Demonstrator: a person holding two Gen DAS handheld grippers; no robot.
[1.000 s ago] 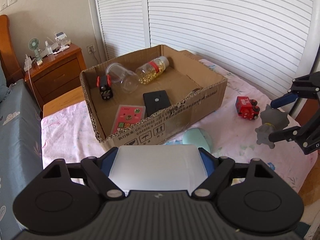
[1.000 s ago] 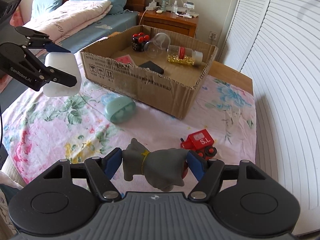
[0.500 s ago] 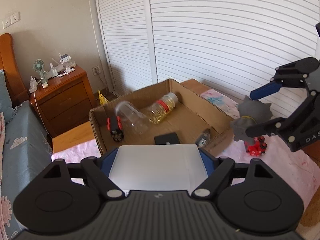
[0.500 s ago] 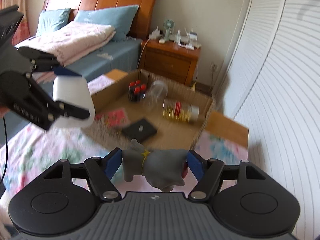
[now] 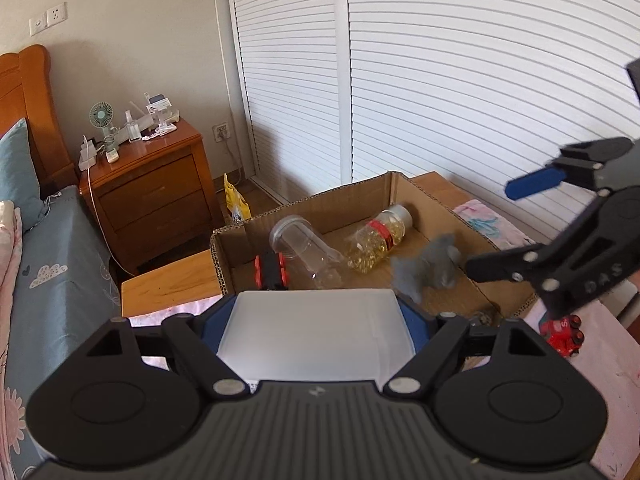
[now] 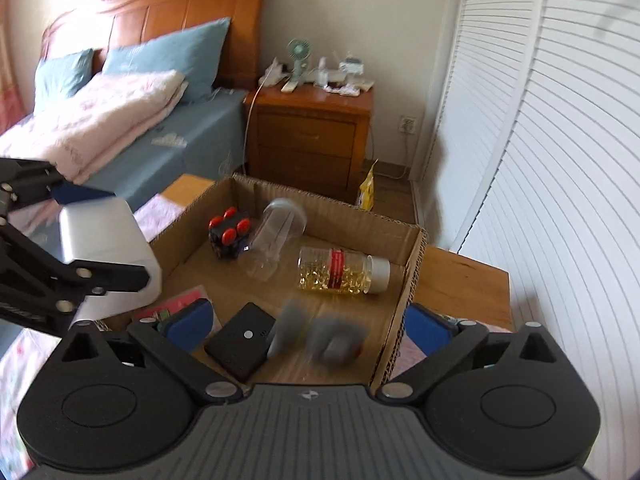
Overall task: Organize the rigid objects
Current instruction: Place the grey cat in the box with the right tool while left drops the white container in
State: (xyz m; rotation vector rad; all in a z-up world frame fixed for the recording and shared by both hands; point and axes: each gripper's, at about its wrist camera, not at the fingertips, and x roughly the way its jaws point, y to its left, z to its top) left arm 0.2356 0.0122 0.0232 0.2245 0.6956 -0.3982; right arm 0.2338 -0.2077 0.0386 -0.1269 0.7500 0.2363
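My left gripper point(image 5: 320, 320) is shut on a white box point(image 5: 316, 336), held above the near edge of the cardboard box point(image 5: 432, 188). My right gripper point(image 6: 308, 322) is open above the box; it also shows in the left wrist view point(image 5: 500, 228). The grey toy point(image 6: 320, 340) is loose and blurred below the right gripper, inside the box; the left wrist view shows it point(image 5: 428, 268) too. In the box lie a pill bottle point(image 6: 344, 270), a clear jar point(image 6: 276, 240), a black-and-red toy point(image 6: 230, 232), a black case point(image 6: 242, 338) and a pink card point(image 6: 176, 306).
A red toy train point(image 5: 562, 332) lies on the flowered cloth right of the box. A wooden nightstand point(image 6: 312, 136) and the bed point(image 6: 120, 128) stand behind the box. White louvred doors point(image 5: 460, 80) run along the right.
My right gripper has opened and let go of the grey toy, which is dropping into the box. Both grippers have moved forward over the box; the left still holds the white box.
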